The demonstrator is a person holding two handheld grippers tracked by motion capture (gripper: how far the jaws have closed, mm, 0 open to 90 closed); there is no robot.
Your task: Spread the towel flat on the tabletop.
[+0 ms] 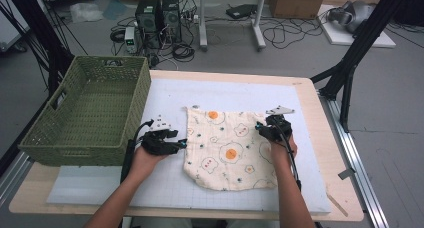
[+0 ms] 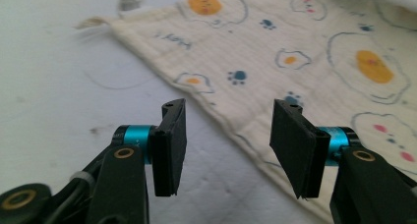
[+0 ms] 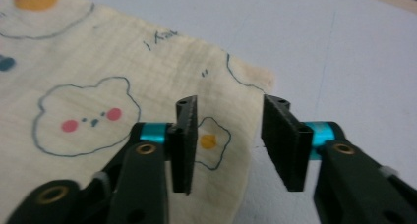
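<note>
Lying flat on the white mat of the desk, the egg-print cloth sits between both tongs. The left tongs stand spread at its left edge, the right tongs spread over its far right corner — nothing pinched. Closing too high would likely miss the thin hem — or drag and wrinkle the cloth, leaving uneven corners.
</note>
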